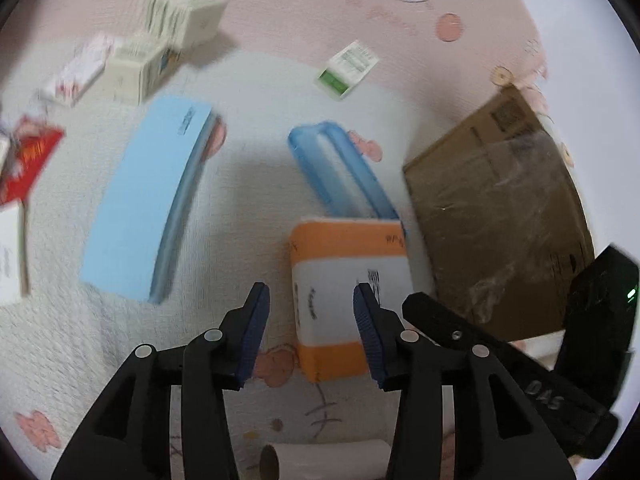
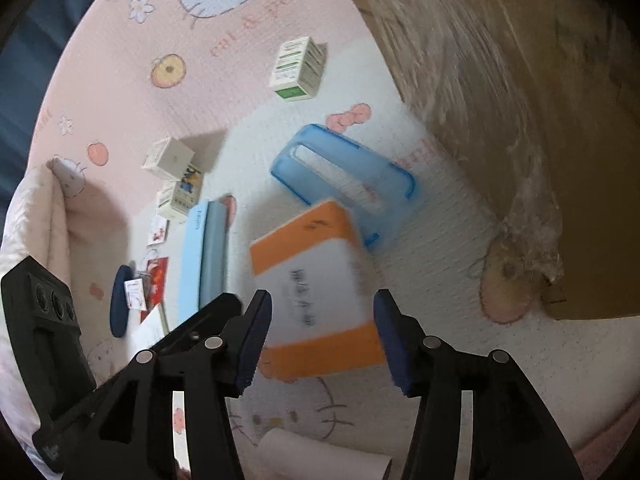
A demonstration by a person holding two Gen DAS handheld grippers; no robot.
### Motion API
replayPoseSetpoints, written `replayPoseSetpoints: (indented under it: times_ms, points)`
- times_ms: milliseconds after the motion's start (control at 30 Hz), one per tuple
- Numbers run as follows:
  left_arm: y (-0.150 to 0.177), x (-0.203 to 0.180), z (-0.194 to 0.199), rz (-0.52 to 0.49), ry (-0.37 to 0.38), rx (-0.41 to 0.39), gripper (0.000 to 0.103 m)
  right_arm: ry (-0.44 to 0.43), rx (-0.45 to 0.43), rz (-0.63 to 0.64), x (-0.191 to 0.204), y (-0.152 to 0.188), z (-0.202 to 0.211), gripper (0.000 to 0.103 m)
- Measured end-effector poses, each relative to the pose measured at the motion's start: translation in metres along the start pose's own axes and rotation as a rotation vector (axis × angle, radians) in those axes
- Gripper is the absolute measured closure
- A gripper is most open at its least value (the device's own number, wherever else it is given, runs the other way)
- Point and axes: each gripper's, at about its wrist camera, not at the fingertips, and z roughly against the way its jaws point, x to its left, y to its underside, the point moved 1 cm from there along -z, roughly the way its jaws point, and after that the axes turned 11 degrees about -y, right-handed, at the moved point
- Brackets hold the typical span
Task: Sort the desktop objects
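Observation:
An orange-and-white box (image 1: 340, 296) lies on the patterned cloth, resting partly on a clear blue phone case (image 1: 340, 172). My left gripper (image 1: 310, 312) is open, just above the box's left part, holding nothing. My right gripper (image 2: 322, 332) is open too, its blue pads on either side of the same box (image 2: 316, 288), above it. The blue case (image 2: 344, 176) lies beyond the box. A light blue flat box (image 1: 148, 204) lies to the left; it also shows in the right wrist view (image 2: 200, 260).
A brown cardboard box (image 1: 496, 220) with plastic wrap stands at the right. A green-and-white carton (image 1: 346, 68) lies far back. Small cream boxes (image 1: 160, 52), a red packet (image 1: 28, 160) and papers lie at the left. A paper roll (image 1: 320, 460) lies close below.

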Motion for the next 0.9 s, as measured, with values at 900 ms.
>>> replayPoseSetpoints:
  times_ms: [900]
  points:
    - [0.005,-0.004,0.024,0.082,0.150,-0.060,0.069,-0.128,-0.021,0.011,0.010,-0.006,-0.001,0.067]
